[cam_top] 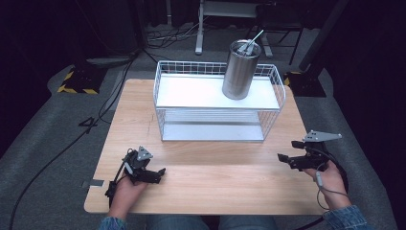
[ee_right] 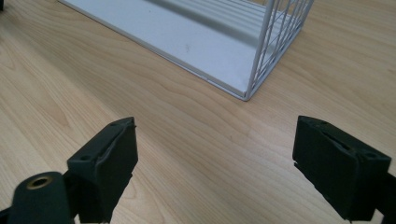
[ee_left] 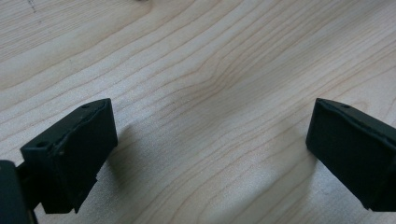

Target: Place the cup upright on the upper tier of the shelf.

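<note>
**Q:** What does the high view show?
**A:** The left gripper (cam_top: 160, 175) and right gripper (cam_top: 287, 151) lie low at the near edge of the wooden table (cam_top: 215, 187), each in a hand and holding nothing. The white wire rack (cam_top: 191, 91) stands mid-table, well apart from both. The steel tumbler (cam_top: 241, 72) stands upright on the rack's top shelf, towards its right end, with a straw (cam_top: 256, 38) slanting from its lid.

**Q:** And the left gripper view?
**A:** The left gripper (ee_left: 210, 140) has its jaws spread wide over bare wood grain, with nothing between them.

**Q:** The right gripper view?
**A:** The right gripper (ee_right: 215, 154) also has its jaws wide apart and empty. It looks towards a bottom corner of the rack (ee_right: 247, 95) and its white lower shelf (ee_right: 187, 42).

**Q:** What could go wrong from here?
**A:** Probably a knock. The tumbler is tall and stands high on a light frame, so a jaw that catches the rim wires or the straw on the way in could tip it. A push on the rack could slide it across the smooth wood.

**Q:** The surface and the room?
**A:** The surface is pale, lightly scratched wood. The floor is grey carpet (cam_top: 48, 143) with trailing cables and a hazard-striped stand base (cam_top: 76, 81). The surroundings are dark.
</note>
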### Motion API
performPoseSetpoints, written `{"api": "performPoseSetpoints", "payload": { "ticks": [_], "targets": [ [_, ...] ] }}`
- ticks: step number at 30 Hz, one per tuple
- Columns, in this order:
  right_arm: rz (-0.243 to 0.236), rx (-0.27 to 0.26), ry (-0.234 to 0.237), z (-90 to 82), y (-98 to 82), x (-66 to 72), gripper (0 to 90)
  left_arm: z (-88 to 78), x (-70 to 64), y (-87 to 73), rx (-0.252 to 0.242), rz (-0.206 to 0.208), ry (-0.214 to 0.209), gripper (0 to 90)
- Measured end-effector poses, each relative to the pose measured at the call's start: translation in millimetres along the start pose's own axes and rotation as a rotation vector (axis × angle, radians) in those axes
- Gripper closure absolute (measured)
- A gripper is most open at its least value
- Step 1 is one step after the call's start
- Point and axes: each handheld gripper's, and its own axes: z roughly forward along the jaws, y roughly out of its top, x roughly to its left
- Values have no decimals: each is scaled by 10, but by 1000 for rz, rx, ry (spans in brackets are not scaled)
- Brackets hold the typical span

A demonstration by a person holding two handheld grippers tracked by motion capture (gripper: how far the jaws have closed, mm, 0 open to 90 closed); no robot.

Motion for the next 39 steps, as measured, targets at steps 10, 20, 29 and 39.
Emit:
{"api": "performPoseSetpoints", "payload": {
  "ticks": [10, 20, 29, 39],
  "targets": [
    [-6, 18, -10, 209, -229, 79, 146, 1, -2, -1, -1, -3, -2, 25],
    [-26, 17, -6, 362, -397, 187, 146, 0, -1, 0, 0, -2, -1, 25],
    [-43, 36, 0, 489, -526, 296, 147, 2, -3, -1, -1, -5, -2, 25],
    [-49, 18, -16, 543, -648, 393, 147, -1, 1, 0, 0, 2, 1, 25]
  ]
}}
